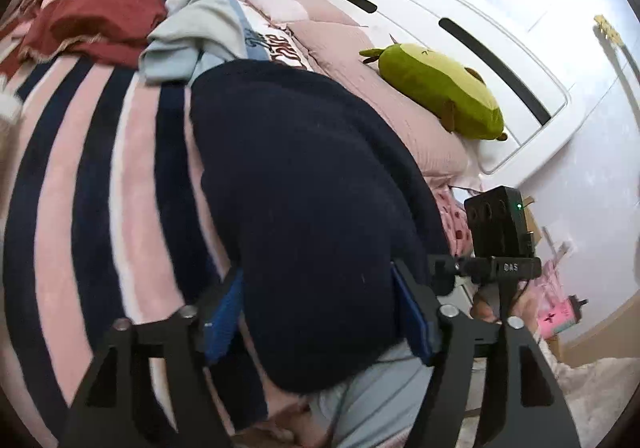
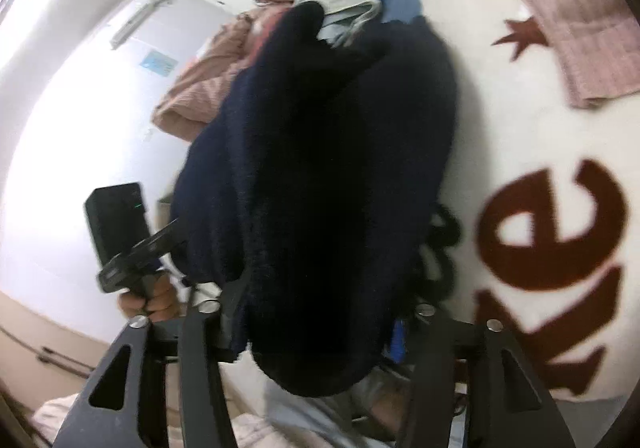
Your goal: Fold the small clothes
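A dark navy knit garment (image 1: 304, 184) fills the middle of the left wrist view, hanging over the striped bed. My left gripper (image 1: 320, 324) has its blue-padded fingers (image 1: 416, 312) on either side of the garment's lower edge, closed on it. In the right wrist view the same navy garment (image 2: 320, 188) hangs between the fingers of my right gripper (image 2: 316, 328), which is closed on its near edge. The other gripper's black body shows in each view, in the left wrist view (image 1: 500, 236) and in the right wrist view (image 2: 120, 224).
A pink and navy striped blanket (image 1: 100, 168) covers the bed. A red cloth (image 1: 92, 24) and a pale blue garment (image 1: 200, 36) lie at the far side. A green avocado plush (image 1: 436, 92) rests on pink pillows by the white headboard (image 1: 460, 32). A white blanket with brown letters (image 2: 552, 232) lies on the right.
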A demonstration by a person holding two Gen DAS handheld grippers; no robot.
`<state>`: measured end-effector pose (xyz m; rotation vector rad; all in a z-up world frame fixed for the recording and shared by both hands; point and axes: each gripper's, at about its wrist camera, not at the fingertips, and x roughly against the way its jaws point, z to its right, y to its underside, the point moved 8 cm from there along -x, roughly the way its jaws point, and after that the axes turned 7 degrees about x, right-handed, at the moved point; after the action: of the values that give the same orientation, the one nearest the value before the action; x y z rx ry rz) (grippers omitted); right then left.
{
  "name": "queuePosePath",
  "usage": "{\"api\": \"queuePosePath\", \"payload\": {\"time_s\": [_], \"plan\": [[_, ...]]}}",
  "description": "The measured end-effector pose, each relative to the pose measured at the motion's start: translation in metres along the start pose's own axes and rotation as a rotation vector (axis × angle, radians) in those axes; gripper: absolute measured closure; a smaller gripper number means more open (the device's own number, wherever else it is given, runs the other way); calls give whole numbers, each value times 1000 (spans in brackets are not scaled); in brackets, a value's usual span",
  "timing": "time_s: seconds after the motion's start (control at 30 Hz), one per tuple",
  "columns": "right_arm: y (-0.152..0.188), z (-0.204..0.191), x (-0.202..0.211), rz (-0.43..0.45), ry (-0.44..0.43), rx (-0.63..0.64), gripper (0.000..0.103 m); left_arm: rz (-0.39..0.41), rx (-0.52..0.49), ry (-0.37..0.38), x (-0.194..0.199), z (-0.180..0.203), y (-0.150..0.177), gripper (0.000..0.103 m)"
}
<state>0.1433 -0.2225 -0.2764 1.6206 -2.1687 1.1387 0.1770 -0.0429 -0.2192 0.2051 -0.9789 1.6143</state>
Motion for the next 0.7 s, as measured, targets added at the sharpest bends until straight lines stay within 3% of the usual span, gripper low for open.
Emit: {"api": "queuePosePath", "payload": {"time_s": [0.07,0.17,0.23,0.33,0.43,0.53,0.7], "plan": [[-9,-1,11,7,147,67,22,-27,30,31,9,-6,1,30],[-32,-6,34,59,263,160,22,3,12,-13,29,-16,-9,18],[-51,-11,40,86,256,169,19,42,0,-55,39,-21,-23,15],[-78,-14,34,92,253,180,16,71,21,-12,41,-21,-39,10],[-97,-16,12,77,253,180,16,80,40,-15,28,-23,-51,10],[-96,-3,-14,25,333,194,15,62,51,-21,9,-23,-58,10],[-74,33,-7,32,408,163,12,3,53,12,-18,-20,-59,10]]}}
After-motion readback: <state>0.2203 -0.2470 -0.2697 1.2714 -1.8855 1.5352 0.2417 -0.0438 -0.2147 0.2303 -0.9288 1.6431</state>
